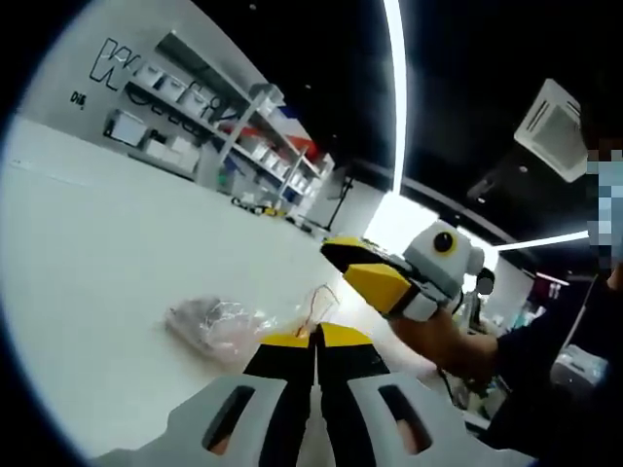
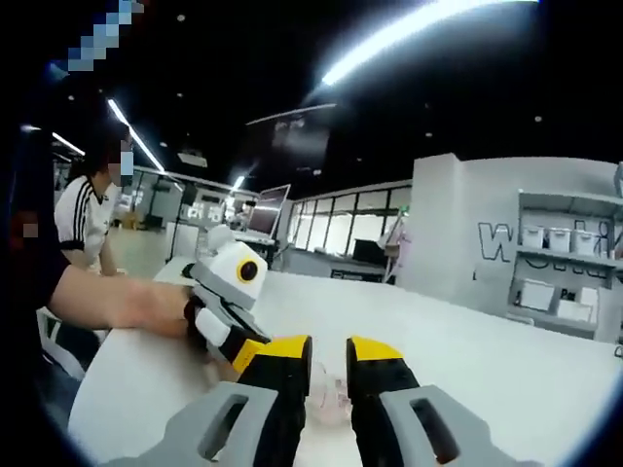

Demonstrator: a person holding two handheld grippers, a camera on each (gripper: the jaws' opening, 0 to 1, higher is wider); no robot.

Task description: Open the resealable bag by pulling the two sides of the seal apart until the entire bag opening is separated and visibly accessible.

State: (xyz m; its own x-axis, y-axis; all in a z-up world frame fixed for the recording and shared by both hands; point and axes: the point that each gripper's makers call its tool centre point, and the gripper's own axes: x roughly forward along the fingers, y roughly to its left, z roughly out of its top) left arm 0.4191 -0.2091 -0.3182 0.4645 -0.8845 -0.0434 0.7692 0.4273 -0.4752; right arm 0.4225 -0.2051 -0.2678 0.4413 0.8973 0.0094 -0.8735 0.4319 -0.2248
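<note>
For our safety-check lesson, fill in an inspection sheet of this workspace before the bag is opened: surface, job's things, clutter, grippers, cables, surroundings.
Surface: white table, with the bag lying on it.
Job's things: clear resealable bag with pinkish contents; the seal's state cannot be told.
Clutter: small items at the table's far edge, too small to identify.
Grippers: left gripper has its fingers together at the bag's near end; right gripper has its fingers apart.
Cables: nothing certain; a thin orange strand by the bag, unclear.
Surroundings: shelves with boxes, ceiling light strip, person in a white shirt.
</note>
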